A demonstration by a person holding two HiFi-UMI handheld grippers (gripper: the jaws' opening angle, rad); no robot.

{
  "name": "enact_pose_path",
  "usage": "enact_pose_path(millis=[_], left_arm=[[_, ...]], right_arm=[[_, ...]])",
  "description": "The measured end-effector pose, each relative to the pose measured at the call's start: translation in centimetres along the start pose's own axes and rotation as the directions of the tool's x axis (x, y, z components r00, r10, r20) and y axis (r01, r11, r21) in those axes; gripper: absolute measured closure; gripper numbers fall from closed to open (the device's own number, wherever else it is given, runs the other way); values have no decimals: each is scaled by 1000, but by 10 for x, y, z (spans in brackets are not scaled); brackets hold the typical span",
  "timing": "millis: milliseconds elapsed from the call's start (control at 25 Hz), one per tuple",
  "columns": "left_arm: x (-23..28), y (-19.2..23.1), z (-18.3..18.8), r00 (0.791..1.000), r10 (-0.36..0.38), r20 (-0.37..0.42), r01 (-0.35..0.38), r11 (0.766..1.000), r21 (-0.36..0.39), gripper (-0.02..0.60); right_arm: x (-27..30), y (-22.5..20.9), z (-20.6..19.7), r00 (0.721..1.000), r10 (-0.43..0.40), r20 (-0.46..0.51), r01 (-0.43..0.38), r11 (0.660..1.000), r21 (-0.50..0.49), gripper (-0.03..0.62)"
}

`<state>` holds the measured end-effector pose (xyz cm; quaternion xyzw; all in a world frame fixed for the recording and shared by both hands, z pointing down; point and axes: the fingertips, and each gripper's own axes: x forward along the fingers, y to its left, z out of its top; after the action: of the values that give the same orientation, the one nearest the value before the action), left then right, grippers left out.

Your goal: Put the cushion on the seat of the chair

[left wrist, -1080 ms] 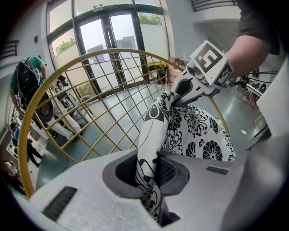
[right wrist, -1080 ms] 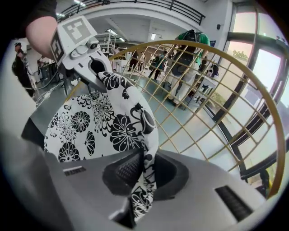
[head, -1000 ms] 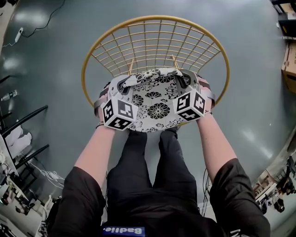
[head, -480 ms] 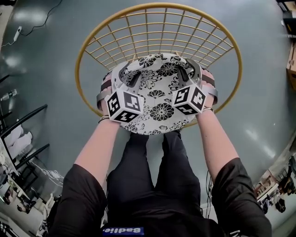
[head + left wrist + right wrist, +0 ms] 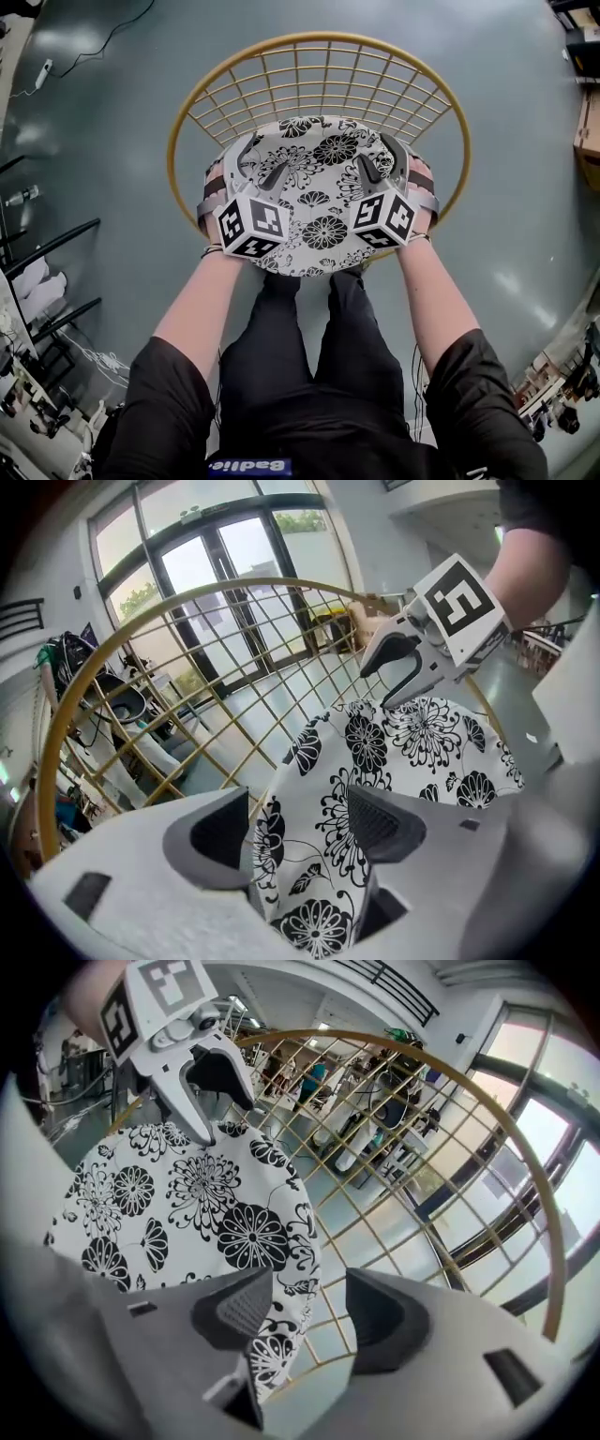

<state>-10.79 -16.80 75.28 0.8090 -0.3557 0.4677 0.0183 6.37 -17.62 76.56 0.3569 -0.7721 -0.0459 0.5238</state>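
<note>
The round white cushion [image 5: 314, 192] with black flowers lies on the seat of the gold wire chair [image 5: 319, 84], below its grid back. My left gripper [image 5: 261, 164] is over the cushion's left edge and my right gripper [image 5: 380, 159] over its right edge. Both sets of jaws are opening. In the left gripper view the cushion [image 5: 412, 752] has its rim between my left gripper's [image 5: 300, 827] spread pads, which do not press it. In the right gripper view the cushion [image 5: 178, 1194] edge lies loose between my right gripper's [image 5: 309, 1316] jaws.
The person's legs [image 5: 309, 319] stand right at the chair's front. Cardboard boxes [image 5: 589, 131] sit at the right edge, a dark rack [image 5: 37, 253] and cables at the left. Glass doors [image 5: 225, 592] show behind the chair back.
Both grippers went from shut on the cushion's edges to open. The cushion moved back from the seat's front and now lies flat on the seat.
</note>
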Motion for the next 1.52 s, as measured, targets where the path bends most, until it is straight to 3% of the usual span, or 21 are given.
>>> enact_pose_path(millis=[160, 400, 680, 880, 1040, 1240, 1440, 1520], left_arm=[[-30, 5, 18, 1000, 8, 15, -7, 1000, -30, 262], [-113, -24, 51, 997, -57, 47, 64, 988, -144, 263], [-208, -54, 113, 976, -125, 178, 166, 957, -238, 264], [-278, -53, 155, 957, -127, 259, 200, 940, -277, 269], [-323, -49, 186, 941, -120, 316, 216, 932, -291, 306], [-381, -41, 228, 904, -86, 419, 216, 938, -272, 379], [-424, -49, 242, 866, -117, 486, 277, 922, -271, 507], [-437, -52, 247, 848, -140, 511, 307, 916, -258, 529]], right_arm=[[-36, -9, 9, 1000, 10, 7, -10, 1000, 21, 372], [-130, 7, 36, 992, 121, 42, -126, 983, 135, 372], [-233, 4, 85, 958, 215, 192, -261, 929, 262, 373], [-306, -2, 130, 928, 234, 289, -306, 923, 235, 382], [-355, -3, 164, 897, 237, 373, -325, 926, 193, 418], [-405, -13, 192, 856, 218, 469, -335, 925, 181, 476], [-442, -23, 204, 804, 208, 557, -417, 865, 279, 510], [-456, -28, 211, 784, 201, 588, -446, 840, 308, 517]])
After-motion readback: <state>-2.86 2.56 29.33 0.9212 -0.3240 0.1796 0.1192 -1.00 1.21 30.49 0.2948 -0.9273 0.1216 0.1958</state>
